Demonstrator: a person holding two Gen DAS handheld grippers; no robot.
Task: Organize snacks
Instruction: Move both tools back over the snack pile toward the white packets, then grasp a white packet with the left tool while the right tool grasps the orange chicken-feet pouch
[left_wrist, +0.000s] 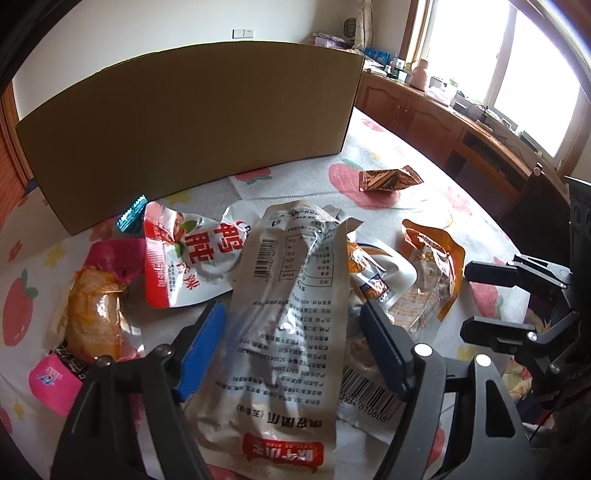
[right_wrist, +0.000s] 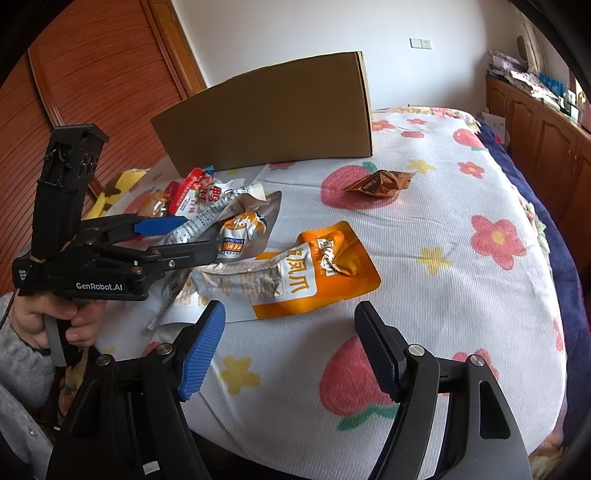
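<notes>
Cardboard box (left_wrist: 184, 122) stands ahead of both grippers; interior not visible. Snack pouches are unsorted, heaped between it and the tools. Task looks barely begun.

Left gripper (left_wrist: 291, 354): jaws spread, straddling the silver chicken-feet pouch (left_wrist: 284, 314), pads apparently not pressing. Right gripper (right_wrist: 290, 350): spread, empty, orange pouch (right_wrist: 314, 269) just ahead.

Readable: "鸭肫" on red-white pouch (left_wrist: 192, 254); "GenRobot.AI" on the left tool's body.
</notes>
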